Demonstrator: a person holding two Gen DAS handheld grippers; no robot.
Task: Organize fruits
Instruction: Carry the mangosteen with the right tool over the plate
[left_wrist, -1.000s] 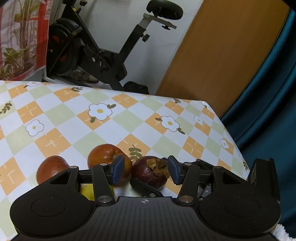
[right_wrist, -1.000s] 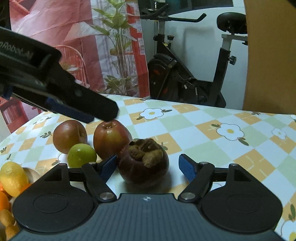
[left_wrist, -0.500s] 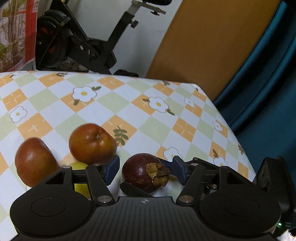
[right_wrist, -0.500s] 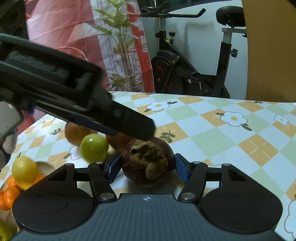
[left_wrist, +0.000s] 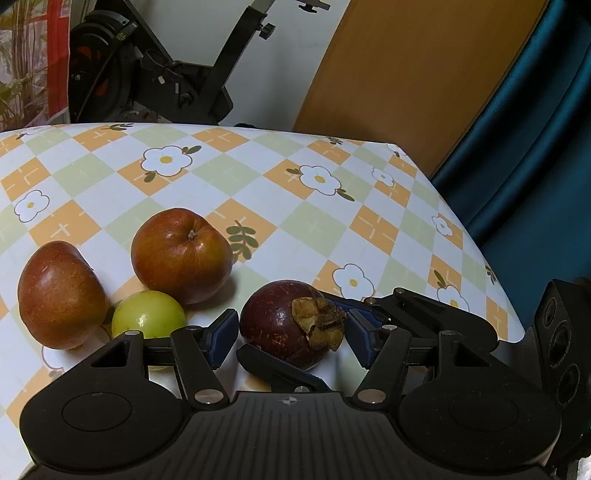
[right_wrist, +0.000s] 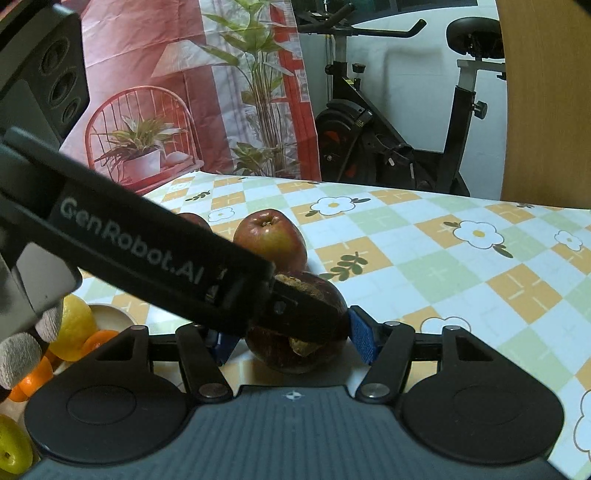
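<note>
- Biggest worry, I reckon: both tongs crowd the same mangosteen (left_wrist: 284, 325). Squeeze or pull from two sides and it could pop out and roll into the green fruit (left_wrist: 147, 319) at its 9 o'clock, or the apples (left_wrist: 181, 254) at 10–11.
- Left tongs (left_wrist: 286, 334): about half open and released, pads straddling the mangosteen with a small gap at 3 and 9, not pressing.
- Right tongs (right_wrist: 290, 338): clenched on the mangosteen, about half open, pad touching its right side; the left tongs hide the left pad.
- The mangosteen sits on the table (left_wrist: 332, 229), near its front edge.
- A lemon (right_wrist: 75, 326) and oranges sit at 9 o'clock.
</note>
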